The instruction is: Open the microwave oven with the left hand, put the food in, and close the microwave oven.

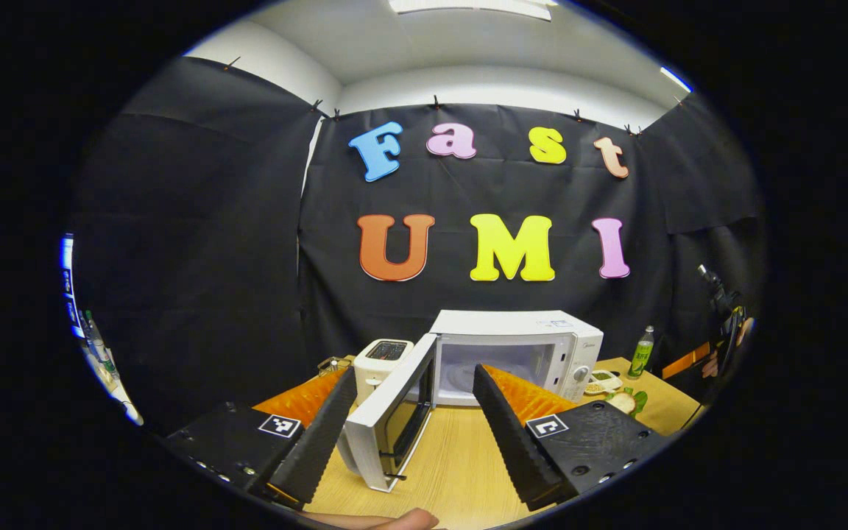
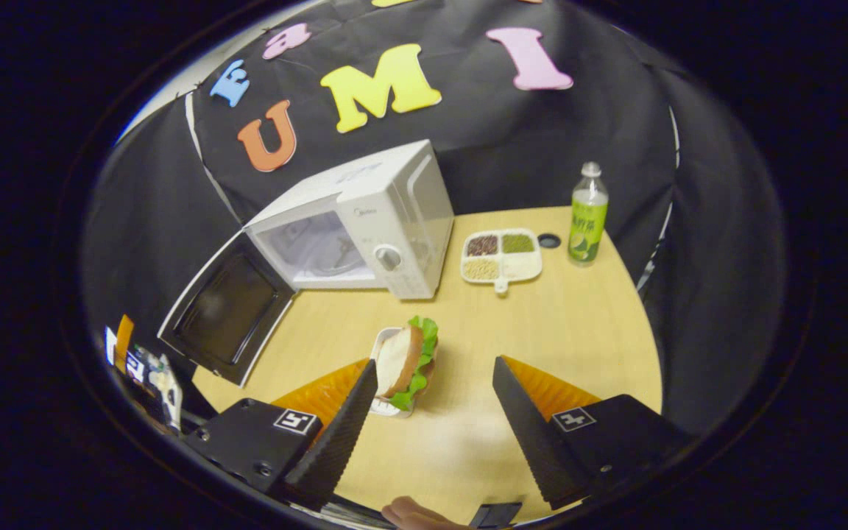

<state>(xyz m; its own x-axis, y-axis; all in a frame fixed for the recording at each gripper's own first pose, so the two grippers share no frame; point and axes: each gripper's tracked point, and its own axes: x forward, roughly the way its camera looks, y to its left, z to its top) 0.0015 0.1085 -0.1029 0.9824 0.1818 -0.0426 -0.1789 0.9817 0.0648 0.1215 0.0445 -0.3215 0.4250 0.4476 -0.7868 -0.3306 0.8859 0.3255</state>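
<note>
we see the sandwich (image 2: 405,364) on its small tray on the desk (image 2: 578,331), in front of the microwave (image 2: 365,221) with its door open, just ahead of our right gripper (image 2: 435,394), fingers apart and nearer; the left gripper (image 1: 415,401) is also apart.

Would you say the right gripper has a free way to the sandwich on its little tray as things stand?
Probably yes. The right gripper is open, and the sandwich lies just ahead beside one finger, on its tray. Bare table surrounds it; the microwave and the bottle stand farther back.
</note>
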